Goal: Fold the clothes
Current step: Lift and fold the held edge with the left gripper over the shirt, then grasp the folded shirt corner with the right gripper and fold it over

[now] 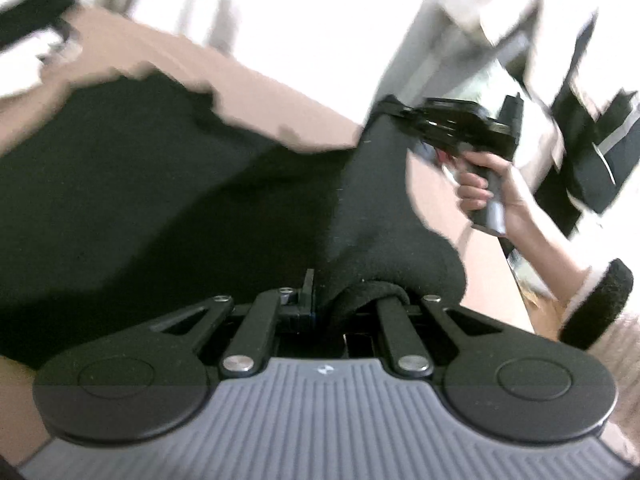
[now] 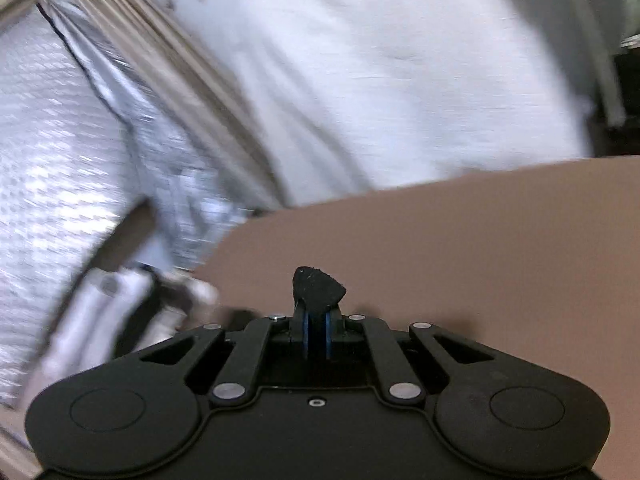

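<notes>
Left gripper [image 1: 320,300] is clamping a bunched black garment [image 1: 160,200]; cloth is stretching ahead of the jaws, long axis running up-right to the right gripper [image 1: 394,114], also pinching it, a corner [image 2: 318,286] poking out, above the brown table [image 2: 480,240].

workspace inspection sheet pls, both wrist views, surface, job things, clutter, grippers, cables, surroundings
surface: plain brown tabletop, bare in the right wrist view.
job's things: black garment, one part spread on the table, one edge lifted between the two grippers.
clutter: blurred black and white fabric pile at the far left of the table; identity unclear.
grippers: left gripper shut on the garment; right gripper shut on a small corner of it, held by the right hand.
cables: nothing seen.
surroundings: white cloth or bedding and a silvery textured sheet beyond the table edge, both motion-blurred.
</notes>
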Demonstrator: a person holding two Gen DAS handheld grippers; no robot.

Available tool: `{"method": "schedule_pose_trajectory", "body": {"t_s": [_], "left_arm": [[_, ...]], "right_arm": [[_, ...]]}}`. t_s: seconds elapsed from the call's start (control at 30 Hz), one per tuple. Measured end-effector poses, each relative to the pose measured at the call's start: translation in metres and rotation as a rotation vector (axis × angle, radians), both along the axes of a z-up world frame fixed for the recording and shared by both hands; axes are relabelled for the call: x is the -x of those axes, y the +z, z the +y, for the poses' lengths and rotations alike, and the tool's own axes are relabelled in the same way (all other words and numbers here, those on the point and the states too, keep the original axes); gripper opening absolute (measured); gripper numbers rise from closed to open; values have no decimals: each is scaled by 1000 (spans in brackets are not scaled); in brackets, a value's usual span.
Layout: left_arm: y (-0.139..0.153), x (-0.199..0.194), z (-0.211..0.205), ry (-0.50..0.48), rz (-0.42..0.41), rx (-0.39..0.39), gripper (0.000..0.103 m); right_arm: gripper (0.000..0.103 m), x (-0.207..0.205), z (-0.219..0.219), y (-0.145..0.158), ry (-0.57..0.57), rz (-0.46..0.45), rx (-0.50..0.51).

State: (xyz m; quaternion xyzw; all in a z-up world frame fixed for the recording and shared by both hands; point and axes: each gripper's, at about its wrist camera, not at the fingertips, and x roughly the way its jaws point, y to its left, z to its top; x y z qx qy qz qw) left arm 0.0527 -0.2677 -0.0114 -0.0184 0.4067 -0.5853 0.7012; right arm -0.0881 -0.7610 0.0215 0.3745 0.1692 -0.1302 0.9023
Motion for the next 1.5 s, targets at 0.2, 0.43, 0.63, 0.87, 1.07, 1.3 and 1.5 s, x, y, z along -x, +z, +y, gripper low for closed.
{"method": "schedule_pose_trajectory", "body": {"t_s": [0.2, 0.43, 0.63, 0.87, 1.07, 1.3, 1.5], "left_arm": [[-17, -82, 67, 240, 84, 74, 7], [-97, -165, 92, 530, 97, -179, 11], [-76, -183, 105, 589, 15, -106, 19], [-70, -171, 78, 484, -77, -151, 55], [-104, -189, 71, 550, -104, -233, 49], [-110, -206, 135, 733, 196, -87, 5], [-108, -189, 134, 743, 136, -258, 15]], "right_arm": [[9, -158, 45, 43, 153, 7, 7], [48, -292, 107, -15, 140, 91, 0], [49, -239, 154, -52, 154, 46, -25], [53, -105, 250, -76, 303, 92, 145], [54, -79, 307, -103, 326, 185, 83], [60, -60, 362, -112, 321, 220, 252], [64, -38, 390, -112, 240, 264, 370]]}}
